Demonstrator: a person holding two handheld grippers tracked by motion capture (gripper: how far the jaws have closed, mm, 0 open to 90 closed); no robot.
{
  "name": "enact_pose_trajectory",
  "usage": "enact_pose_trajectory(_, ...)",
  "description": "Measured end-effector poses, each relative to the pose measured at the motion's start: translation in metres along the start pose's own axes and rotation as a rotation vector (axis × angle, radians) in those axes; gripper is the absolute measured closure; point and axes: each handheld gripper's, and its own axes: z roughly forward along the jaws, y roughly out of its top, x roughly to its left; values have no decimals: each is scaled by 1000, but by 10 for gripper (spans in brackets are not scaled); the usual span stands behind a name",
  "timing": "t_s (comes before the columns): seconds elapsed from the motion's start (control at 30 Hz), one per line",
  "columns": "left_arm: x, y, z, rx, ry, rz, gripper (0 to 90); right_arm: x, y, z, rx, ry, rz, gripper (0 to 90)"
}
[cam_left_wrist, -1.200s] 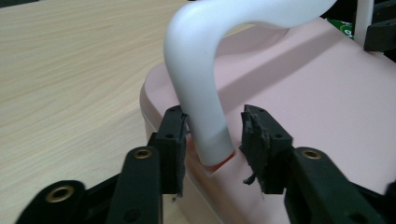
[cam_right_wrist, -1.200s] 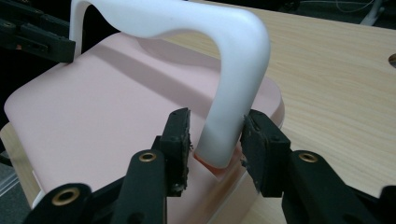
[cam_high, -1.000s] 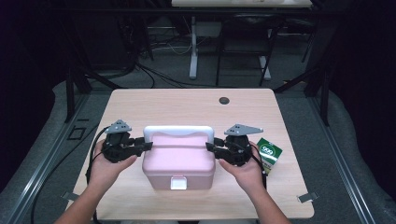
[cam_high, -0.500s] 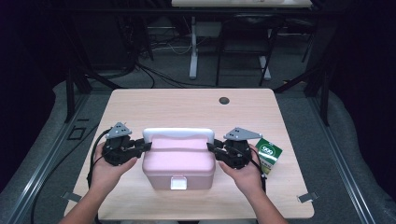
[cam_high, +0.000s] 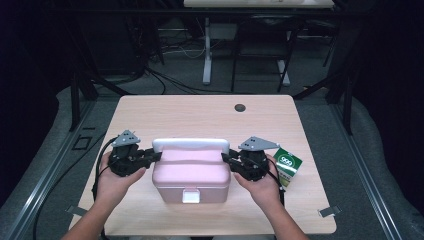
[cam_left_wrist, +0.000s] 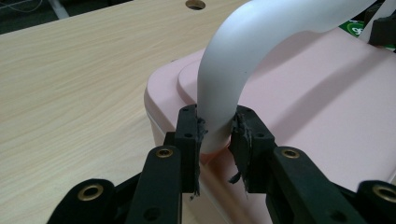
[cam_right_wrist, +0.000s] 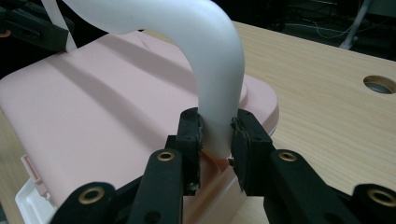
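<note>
Pink plastic storage box (cam_high: 191, 172) with a white curved carrying handle (cam_high: 190, 145) sits on the light wooden table (cam_high: 200, 115), near the person's edge and about midway across. Lid is on; a small white front latch (cam_high: 191, 196) faces the person. Handle stands raised, arching over the lid from the box's left end to its right.

Left gripper (cam_high: 150, 157): black, two-jaw, held in the left hand (cam_high: 114, 181), pointing level toward the box's left end. Jaws have just been closing, with the handle's left leg between them. In the left gripper view the left gripper (cam_left_wrist: 217, 133) has both pads pressed on the base of the white handle (cam_left_wrist: 229, 84), just above where it joins the pink box (cam_left_wrist: 322, 107). Narrow grip, holding the handle.

Right gripper (cam_high: 229, 159): same build, held in the right hand (cam_high: 261, 186), pointing level toward the box's right end. In the right gripper view the right gripper (cam_right_wrist: 216, 133) clamps the other leg of the handle (cam_right_wrist: 215, 79) at its base, pads touching on both sides, pink lid (cam_right_wrist: 102, 112) behind. Narrow grip, holding the handle.

Green and white small carton (cam_high: 287, 165) lies just beside the right hand, on its outer side. Dark round hole (cam_high: 240, 107) sits in the tabletop toward the far edge, well apart from the box.
</note>
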Motion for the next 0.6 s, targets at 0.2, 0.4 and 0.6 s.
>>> enact_pose_trajectory(0.2,1,7,-4,-4,-2,1,728,0,7,-3,-7,-3,-4,737)
enact_pose_trajectory(0.4,4,14,-6,-12,-6,-13,727,-2,15,-5,-14,3,16,739)
enact_pose_trajectory(0.6,3,12,-8,-29,-7,-8,722,-2,17,-6,-29,-14,31,739)
